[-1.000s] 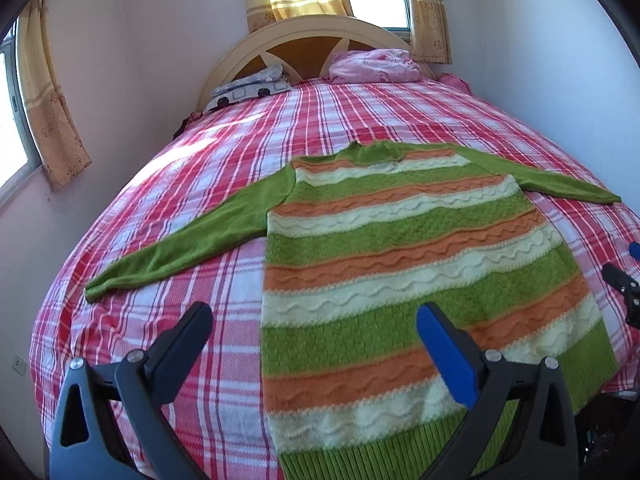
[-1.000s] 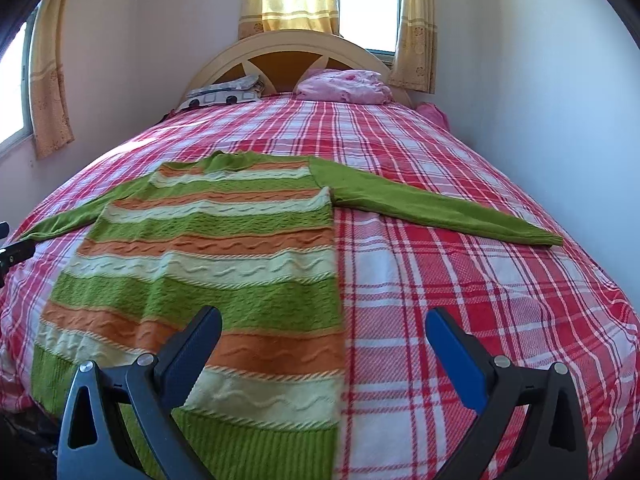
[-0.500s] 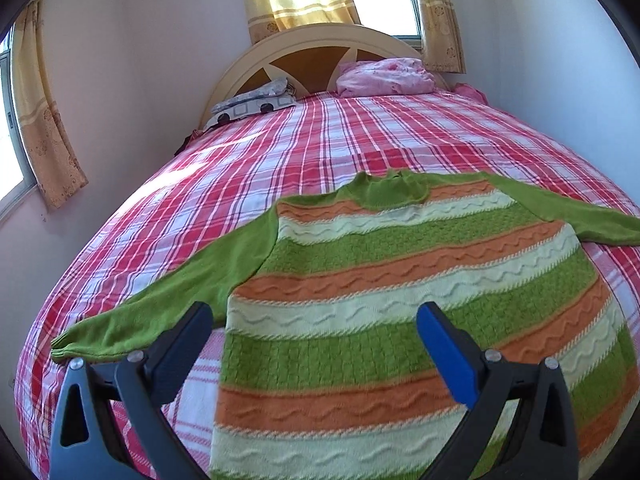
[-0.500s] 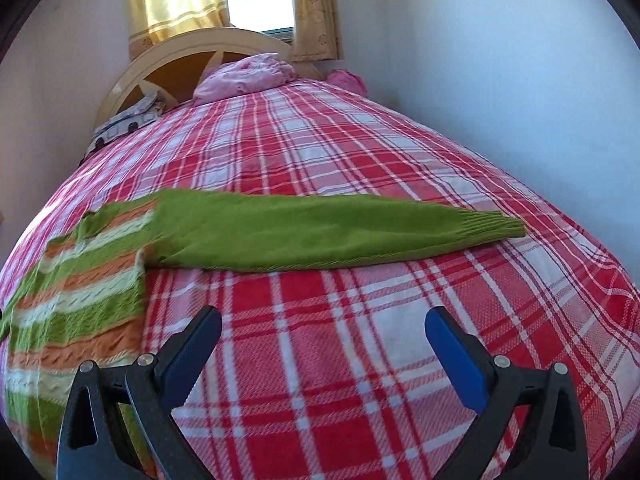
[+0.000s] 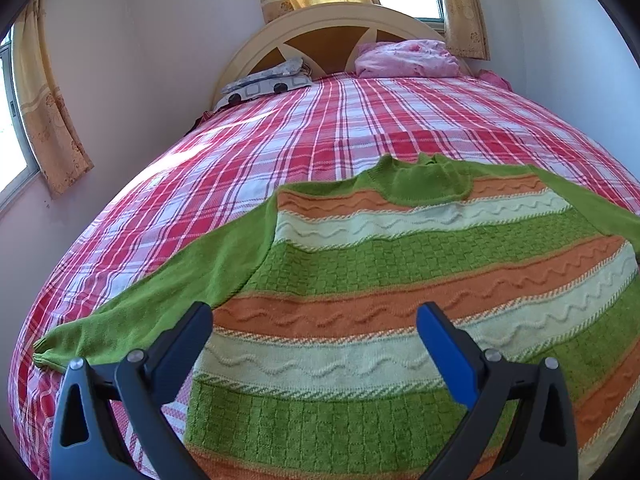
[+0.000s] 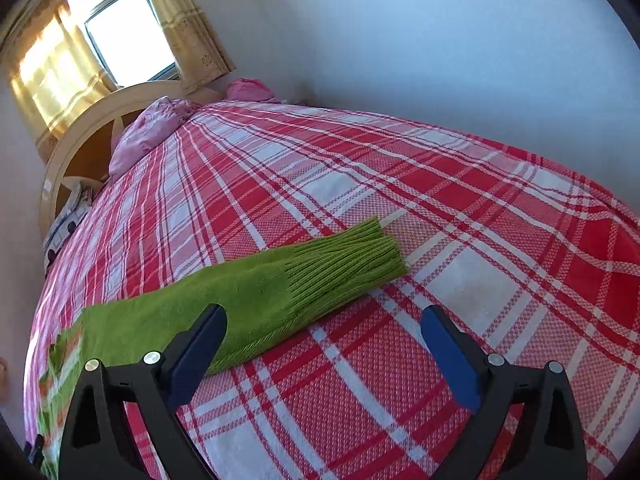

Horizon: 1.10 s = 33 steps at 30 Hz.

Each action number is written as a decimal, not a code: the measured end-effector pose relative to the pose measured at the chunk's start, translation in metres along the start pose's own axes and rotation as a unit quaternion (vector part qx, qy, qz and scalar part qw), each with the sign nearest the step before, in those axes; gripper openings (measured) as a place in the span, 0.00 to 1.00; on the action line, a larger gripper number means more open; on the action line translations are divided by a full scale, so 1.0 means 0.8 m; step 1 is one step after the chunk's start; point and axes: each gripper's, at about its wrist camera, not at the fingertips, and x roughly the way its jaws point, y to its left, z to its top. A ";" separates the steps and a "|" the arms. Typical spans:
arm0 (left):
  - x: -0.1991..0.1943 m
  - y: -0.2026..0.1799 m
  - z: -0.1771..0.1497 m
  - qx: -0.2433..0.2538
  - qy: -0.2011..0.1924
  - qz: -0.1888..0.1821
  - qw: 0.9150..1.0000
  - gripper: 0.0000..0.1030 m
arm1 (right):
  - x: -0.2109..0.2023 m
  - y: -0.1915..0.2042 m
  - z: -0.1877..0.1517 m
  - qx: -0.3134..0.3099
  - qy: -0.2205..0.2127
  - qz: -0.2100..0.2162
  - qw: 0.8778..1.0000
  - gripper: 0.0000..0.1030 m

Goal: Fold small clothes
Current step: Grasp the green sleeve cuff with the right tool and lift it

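Green, orange and cream striped knit sweater (image 5: 400,280) lies flat on the red plaid bed (image 5: 320,128), unfolded. My right tongs (image 6: 324,344), closing slightly yet wide and empty, should straddle the ribbed cuff (image 6: 344,268); left tongs (image 5: 314,340) gape empty.

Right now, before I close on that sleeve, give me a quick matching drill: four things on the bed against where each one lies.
Things:
1. ribbed cuff
2. pink pillow
3. sweater collar
4. left sleeve

Places:
A. by the headboard
B. ahead of the open right gripper
C. mid-bed, top of the stripes
D. stretched toward the bed's left edge

Pairs: 1-B, 2-A, 3-C, 4-D
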 end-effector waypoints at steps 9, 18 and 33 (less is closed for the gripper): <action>0.014 -0.009 -0.004 0.008 0.012 0.000 1.000 1.00 | 0.039 -0.009 0.030 0.015 0.005 0.025 1.000 0.20; 0.008 0.010 0.001 -0.014 0.006 -0.001 1.000 1.00 | 0.018 0.035 0.053 -0.014 0.000 0.085 0.996 0.07; 0.003 0.070 -0.001 -0.060 0.000 0.016 0.998 1.00 | -0.059 0.207 0.108 -0.119 -0.057 0.159 0.979 0.06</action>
